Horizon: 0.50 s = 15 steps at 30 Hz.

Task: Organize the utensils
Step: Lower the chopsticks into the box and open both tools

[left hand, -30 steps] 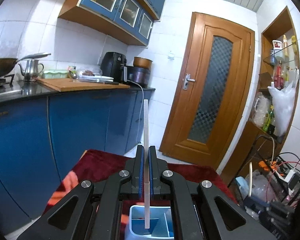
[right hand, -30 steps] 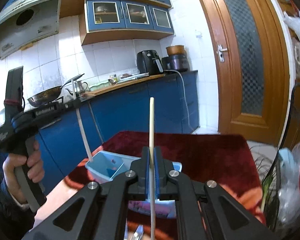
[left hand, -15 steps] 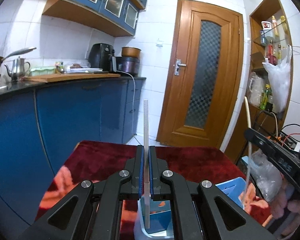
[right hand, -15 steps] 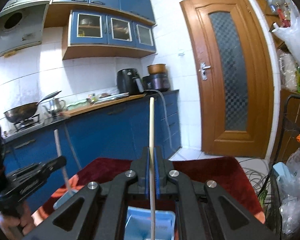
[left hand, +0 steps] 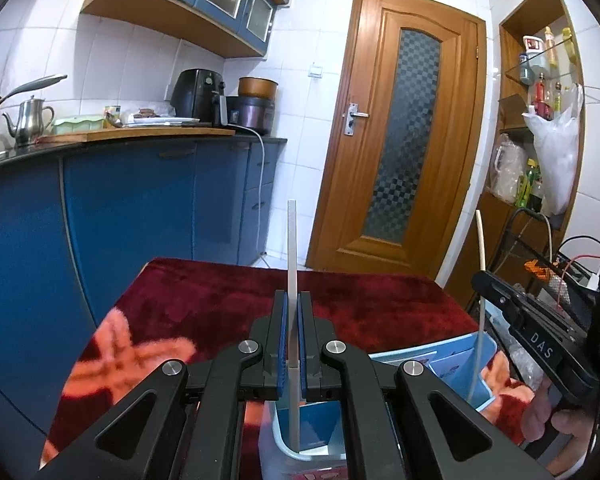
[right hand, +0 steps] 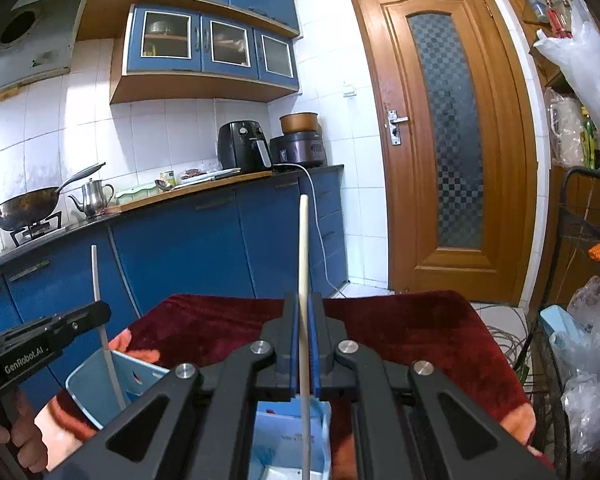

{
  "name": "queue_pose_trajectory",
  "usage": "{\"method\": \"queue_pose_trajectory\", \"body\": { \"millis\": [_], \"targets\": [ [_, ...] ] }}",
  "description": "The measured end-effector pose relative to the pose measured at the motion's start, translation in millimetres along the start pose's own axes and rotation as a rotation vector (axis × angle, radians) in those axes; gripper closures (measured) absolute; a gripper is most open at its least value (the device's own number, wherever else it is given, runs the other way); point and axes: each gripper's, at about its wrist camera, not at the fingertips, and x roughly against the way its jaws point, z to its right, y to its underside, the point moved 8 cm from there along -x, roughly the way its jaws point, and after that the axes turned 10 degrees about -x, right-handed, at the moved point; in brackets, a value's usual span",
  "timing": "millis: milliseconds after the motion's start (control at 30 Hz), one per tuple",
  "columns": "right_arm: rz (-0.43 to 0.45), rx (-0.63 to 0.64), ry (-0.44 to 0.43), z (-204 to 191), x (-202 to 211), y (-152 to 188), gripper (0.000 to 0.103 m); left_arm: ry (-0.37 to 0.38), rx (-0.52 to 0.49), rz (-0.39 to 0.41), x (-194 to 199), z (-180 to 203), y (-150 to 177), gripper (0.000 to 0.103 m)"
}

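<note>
Red cloth table (left hand: pixel 228 292), blue kitchen cabinets (left hand: pixel 140 200). We see left gripper (left hand: pixel 293 336) clamped on grey stick (left hand: pixel 292 256), right gripper (right hand: pixel 304 336) clamped on pale chopstick (right hand: pixel 304 248), over blue bin (left hand: pixel 456 364).

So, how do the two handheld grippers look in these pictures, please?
Both grippers, left gripper and right gripper, are matte black plastic with angular linkage arms, silver round bolts and narrow fingers lined with blue pads. White lettering marks their sides: "GenRobot.AI" on the left, "DAS" on the right.
</note>
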Motion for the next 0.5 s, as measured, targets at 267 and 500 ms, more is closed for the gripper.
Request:
{"method": "queue_pose_trajectory", "body": {
  "millis": [267,500],
  "targets": [
    [-0.037,-0.045,-0.020,12,6,7,0.096,0.019,-0.004,-0.058,0,8,9,0.095],
    [-0.055,-0.069,-0.058,9,20,6,0.080,0.019,-0.010,-0.094,12,13,14,0.078]
  ]
}}
